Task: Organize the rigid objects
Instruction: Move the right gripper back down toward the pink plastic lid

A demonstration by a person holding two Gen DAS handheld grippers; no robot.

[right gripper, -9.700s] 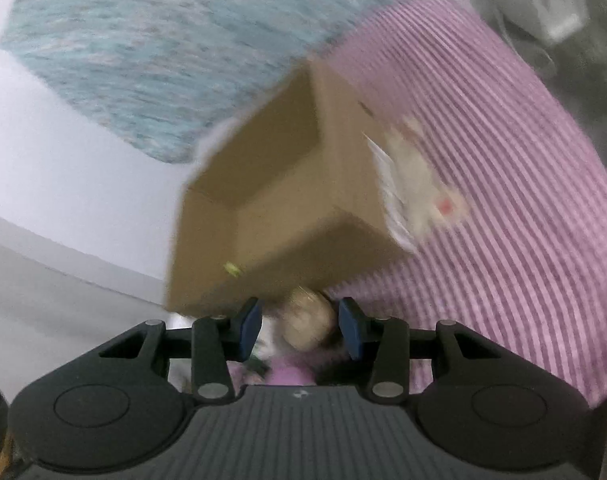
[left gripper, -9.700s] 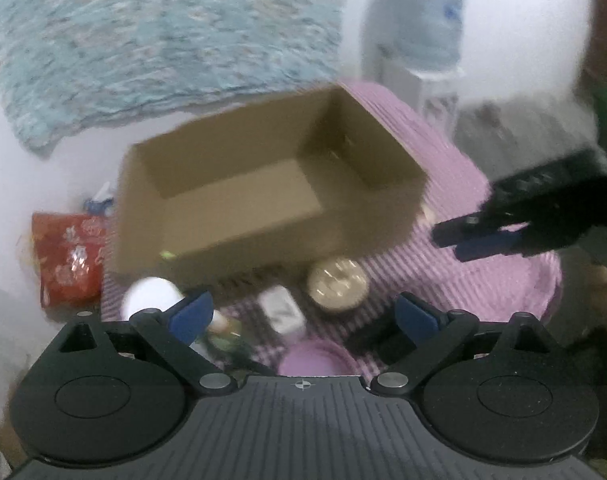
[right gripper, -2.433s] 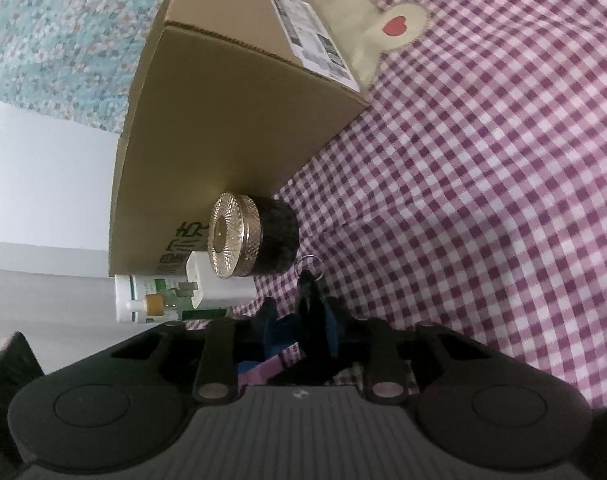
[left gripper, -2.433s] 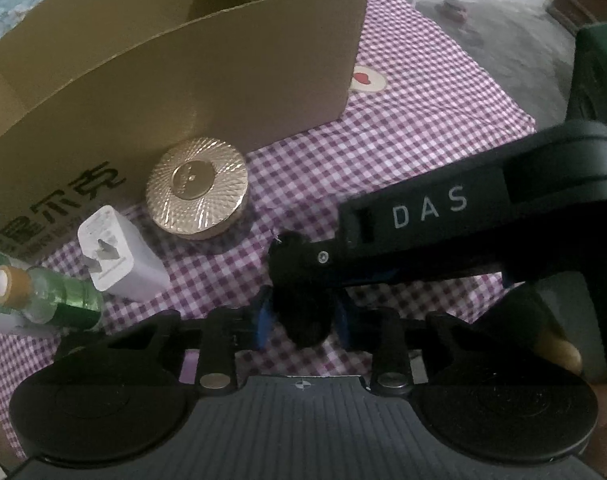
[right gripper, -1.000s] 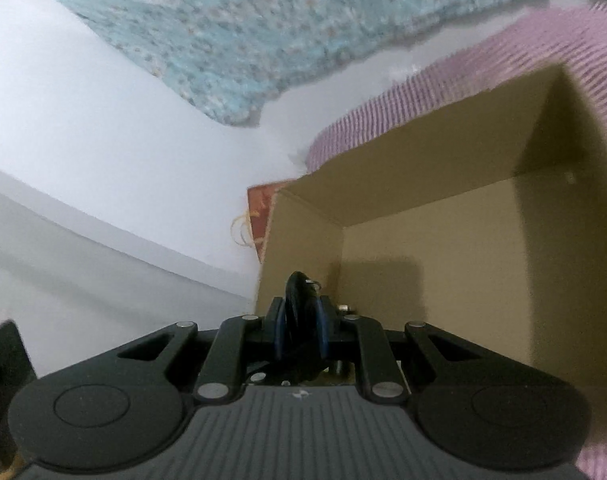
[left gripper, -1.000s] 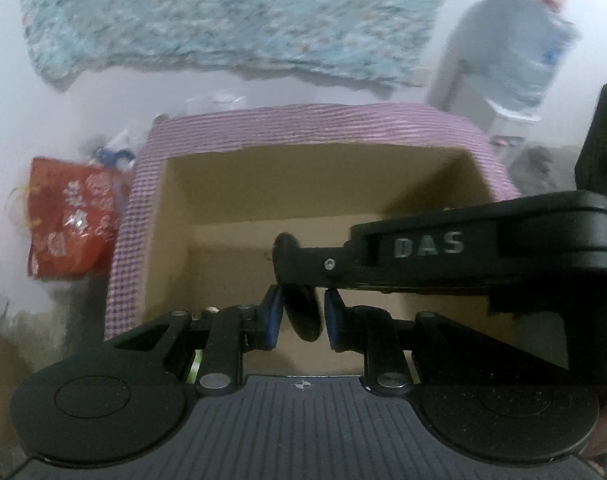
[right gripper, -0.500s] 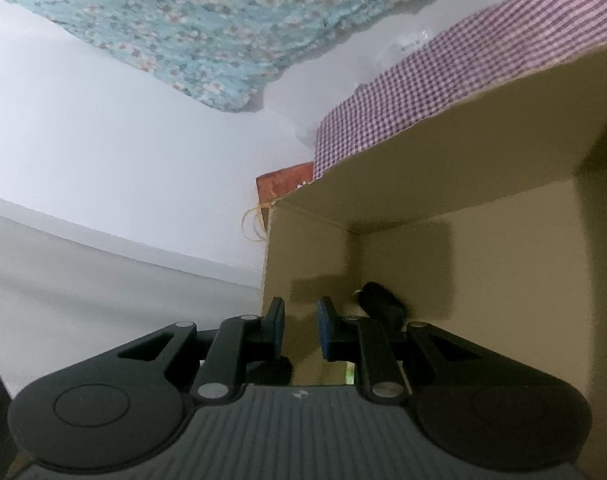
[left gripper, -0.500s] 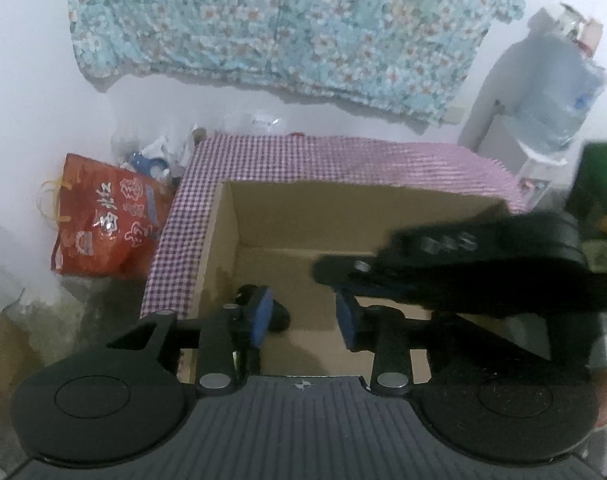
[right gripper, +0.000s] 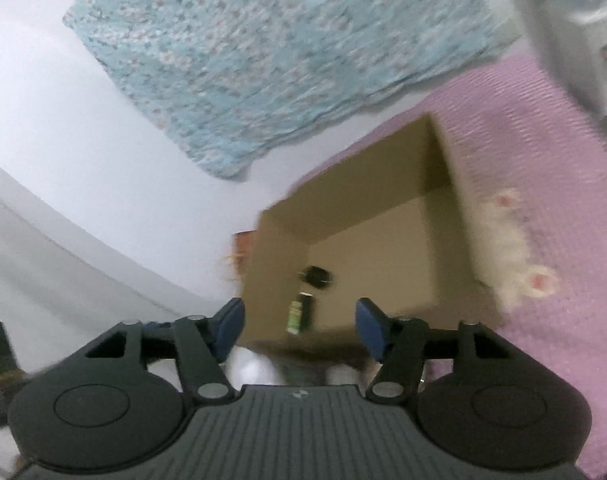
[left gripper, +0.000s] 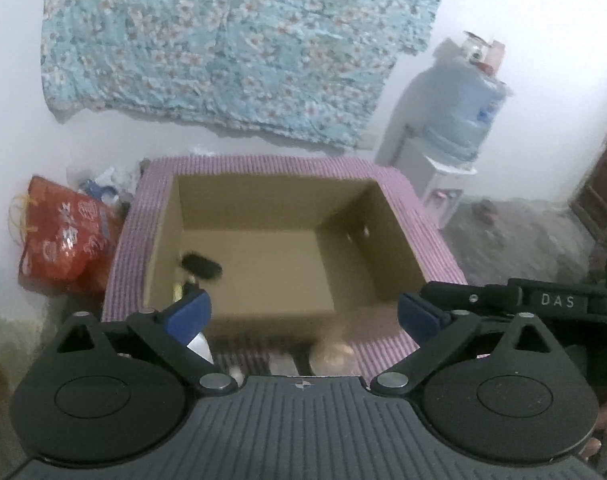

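Left wrist view: black item (left gripper: 200,266) lies in box (left gripper: 387,236), beyond my wide-open, empty left claw (left gripper: 303,314); right claw (right gripper: 299,326) likewise; "DAS" legible.

Motion blur smears the small black object (left gripper: 200,266) in the cardboard box (left gripper: 367,240), leaving its identity unclear.

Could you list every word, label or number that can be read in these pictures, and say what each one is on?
"DAS": white letters on the right gripper, seen from the left wrist.
Red bag: white characters, too blurred to read.
Water jug: blue label, unreadable.
Green item in the cardboard box: label too blurred to read.
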